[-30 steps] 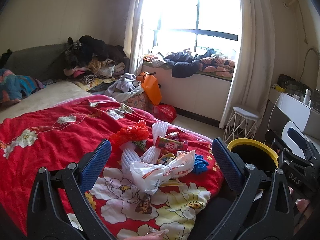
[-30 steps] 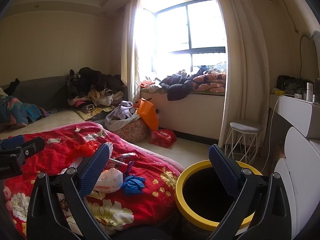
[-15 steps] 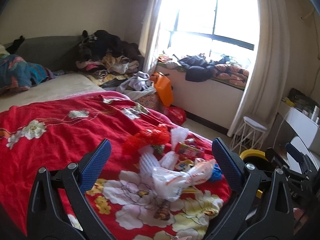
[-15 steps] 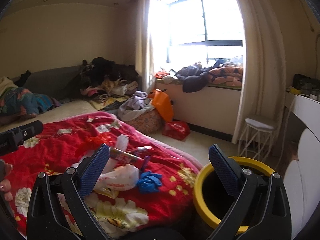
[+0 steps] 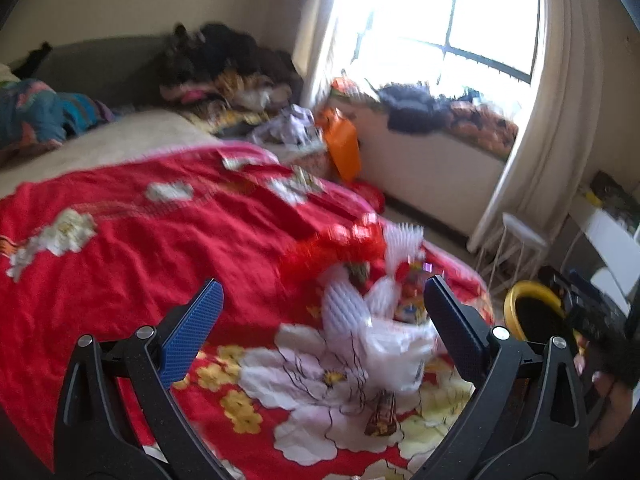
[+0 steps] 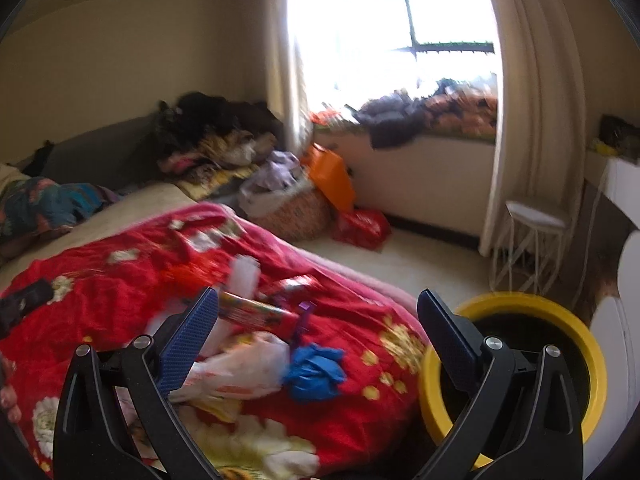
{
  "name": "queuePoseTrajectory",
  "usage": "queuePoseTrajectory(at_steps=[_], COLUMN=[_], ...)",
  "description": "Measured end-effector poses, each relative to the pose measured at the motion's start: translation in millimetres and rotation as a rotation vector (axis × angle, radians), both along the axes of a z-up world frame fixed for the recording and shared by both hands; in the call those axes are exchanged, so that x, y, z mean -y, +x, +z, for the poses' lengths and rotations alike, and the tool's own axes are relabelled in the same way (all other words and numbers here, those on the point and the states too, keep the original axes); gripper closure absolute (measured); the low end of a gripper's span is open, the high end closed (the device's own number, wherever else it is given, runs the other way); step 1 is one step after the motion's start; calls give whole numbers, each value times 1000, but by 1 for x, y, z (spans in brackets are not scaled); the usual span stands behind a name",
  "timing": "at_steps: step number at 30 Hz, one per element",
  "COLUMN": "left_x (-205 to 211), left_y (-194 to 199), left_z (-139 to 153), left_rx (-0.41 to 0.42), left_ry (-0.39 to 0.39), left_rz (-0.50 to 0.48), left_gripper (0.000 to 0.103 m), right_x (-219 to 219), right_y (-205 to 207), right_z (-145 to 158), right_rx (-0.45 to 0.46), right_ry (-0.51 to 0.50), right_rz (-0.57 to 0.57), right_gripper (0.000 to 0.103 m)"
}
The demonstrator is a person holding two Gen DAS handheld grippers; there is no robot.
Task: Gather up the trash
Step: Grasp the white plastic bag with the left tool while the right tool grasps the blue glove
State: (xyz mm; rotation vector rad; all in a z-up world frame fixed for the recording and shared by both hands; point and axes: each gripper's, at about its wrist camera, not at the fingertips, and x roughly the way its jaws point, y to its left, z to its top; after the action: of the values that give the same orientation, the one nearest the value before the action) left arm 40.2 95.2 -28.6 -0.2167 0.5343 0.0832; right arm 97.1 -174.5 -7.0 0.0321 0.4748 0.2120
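- The bed [image 5: 132, 240], under a red flowered quilt [image 6: 352, 312], fills the left and middle of both wrist views; the trash lies heaped near its corner.
- A yellow-rimmed bin [image 6: 576, 320] stands on the floor at about 4 o'clock in the right wrist view, just beside the bed corner; in the left wrist view it sits at 3 o'clock.
- The left hand-held gripper [image 5: 320, 328] is spread wide with nothing between its pads, hovering above the quilt.
- The right hand-held gripper [image 6: 318, 328] is equally wide apart and empty, its right pad over the bin rim.
- A white plastic bag [image 5: 396, 344], blurred, lies at 5 o'clock in the left view.
- A red crumpled wrapper [image 5: 340, 244] lies just beyond it.
- A blue glove [image 6: 314, 368] lies at the heap's right edge, nearest the bin.
- A colourful tube-like package [image 6: 256, 312] rests at the heap's 12 o'clock side.
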Motion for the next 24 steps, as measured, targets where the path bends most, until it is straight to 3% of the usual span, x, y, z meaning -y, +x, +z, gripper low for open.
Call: queuePoseTrajectory(at_steps=[3, 7, 10, 15, 20, 22, 24], left_x=[15, 35, 38, 43, 46, 47, 48], left_y=[11, 19, 26, 35, 40, 42, 42], left_z=[-19, -39, -48, -55, -62, -64, -66], left_rx=[-70, -129, -158, -193, -224, -231, -237], left_ry=[-16, -43, -74, -110, -127, -125, -123], left_rz=[-79, -174, -190, -223, -239, -241, -239], left_gripper=[12, 23, 33, 42, 53, 60, 75], right_x=[12, 18, 16, 2, -13, -16, -16], right_y=[17, 36, 47, 54, 64, 64, 63], right_z=[-19, -49, -66, -74, -86, -92, -95], right_rx=[-77, -201, -293, -327, -394, -422, -430], right_ry=[-30, -65, -45, -41, -47, -37, -22], right_rz=[-30, -12, 35, 129, 216, 239, 252], right_gripper=[10, 27, 41, 51, 70, 77, 84])
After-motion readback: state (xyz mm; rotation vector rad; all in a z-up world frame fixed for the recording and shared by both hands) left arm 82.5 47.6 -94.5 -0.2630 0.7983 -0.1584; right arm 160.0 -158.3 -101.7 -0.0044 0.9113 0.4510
